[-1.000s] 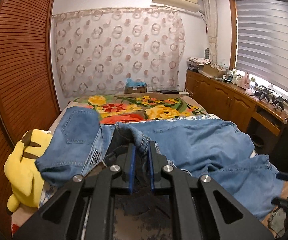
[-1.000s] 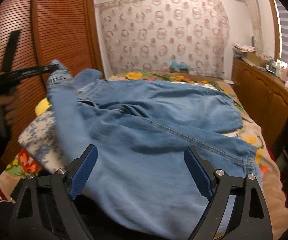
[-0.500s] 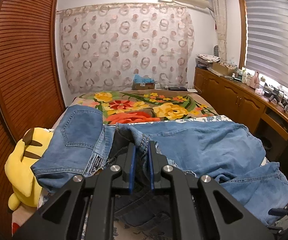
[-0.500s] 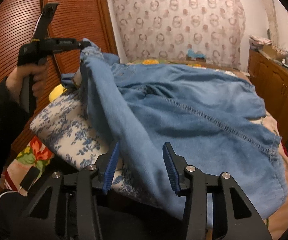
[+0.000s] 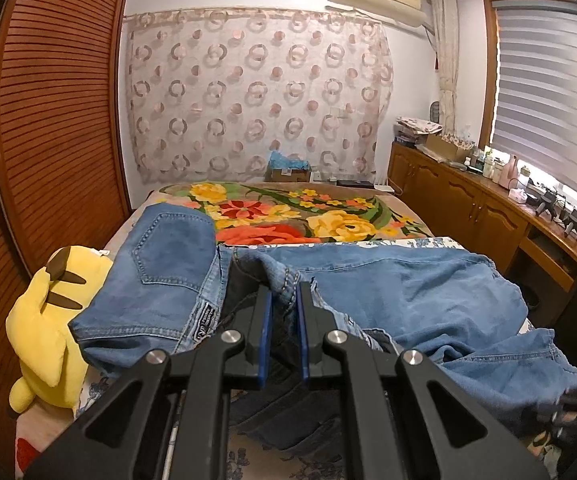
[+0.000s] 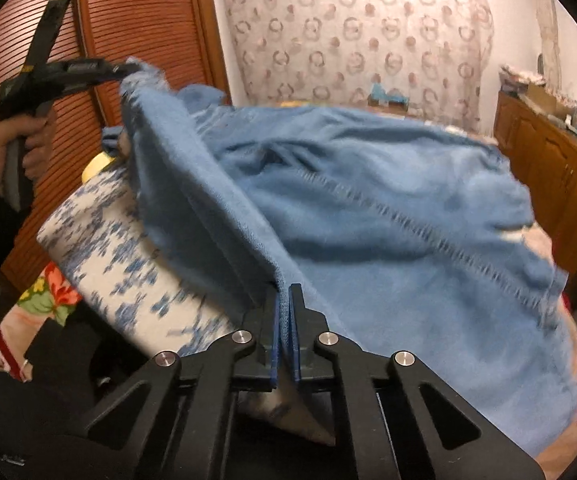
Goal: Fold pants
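Observation:
Blue jeans [image 5: 388,292] lie spread across the bed, one back pocket facing up at the left. My left gripper [image 5: 284,292] is shut on a bunch of denim near the waistband. In the right wrist view the same jeans [image 6: 368,208] are stretched between both grippers. There my left gripper [image 6: 122,68], held by a hand [image 6: 28,148], lifts one end of a fold at the upper left. My right gripper [image 6: 284,296] is shut on the other end of that folded edge, low at the front. The right wrist view is blurred.
A yellow plush toy [image 5: 48,320] lies at the bed's left edge against the slatted wooden door [image 5: 48,120]. A flowered blanket [image 5: 288,216] covers the far half of the bed, a blue-and-white sheet [image 6: 120,256] the near corner. Wooden cabinets [image 5: 468,208] run along the right.
My right gripper went from wide open over the denim to shut on its folded edge, sinking towards it. The left gripper kept its hold and the fold between them has risen.

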Demonstrator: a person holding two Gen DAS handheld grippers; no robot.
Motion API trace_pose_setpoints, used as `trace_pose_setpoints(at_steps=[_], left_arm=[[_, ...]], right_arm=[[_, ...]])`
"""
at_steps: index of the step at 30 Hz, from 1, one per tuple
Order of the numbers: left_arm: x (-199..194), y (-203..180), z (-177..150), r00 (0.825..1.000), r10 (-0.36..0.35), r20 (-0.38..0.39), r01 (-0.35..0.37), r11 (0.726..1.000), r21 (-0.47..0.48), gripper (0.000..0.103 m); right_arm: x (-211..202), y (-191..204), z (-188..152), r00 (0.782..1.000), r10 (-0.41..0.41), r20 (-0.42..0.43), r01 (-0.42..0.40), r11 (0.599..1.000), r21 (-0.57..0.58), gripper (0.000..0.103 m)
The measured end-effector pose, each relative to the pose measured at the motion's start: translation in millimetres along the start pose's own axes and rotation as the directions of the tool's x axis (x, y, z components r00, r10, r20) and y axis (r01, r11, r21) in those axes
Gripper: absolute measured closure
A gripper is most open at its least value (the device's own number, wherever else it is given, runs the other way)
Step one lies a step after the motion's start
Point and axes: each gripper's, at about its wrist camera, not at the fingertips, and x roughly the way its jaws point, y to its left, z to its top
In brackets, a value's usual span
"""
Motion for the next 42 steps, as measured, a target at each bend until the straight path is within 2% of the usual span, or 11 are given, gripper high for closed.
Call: trace_pose_setpoints(at_steps=[9,20,26,31,42], left_arm=[[11,23,7,1.0,-0.013,0.0,0.013,0.999,-0.045,0.095],[32,41,38,0.999,-0.044,0.022,0.046,0.996,-0.071,0.095],[58,51,61,0.998,-0.045,0.034,0.048,0.995,-0.089,0.095],[87,56,74,0.999,-0.04,0.025,0.042,0.994,-0.101,0.094],[141,67,70,0.999,-0.022,-0.041,0.018,0.993,-0.114,0.094]], right_arm=[[-5,-24,73,0.989,-0.069,0.13,0.076,0.996,-0.044,0.103],[14,-32,137,0.979,-0.105,0.176,0.127,0.985,-0.12,0.103],[25,-41,181,0.966,-0.127,0.226,0.166,0.973,-0.163,0.103],[50,-49,211,0.958,-0.149,0.245,0.2,0.959,-0.199,0.103],[117,-72,228,0.965,-0.166,0.202,0.211,0.949,-0.233,0.103]])
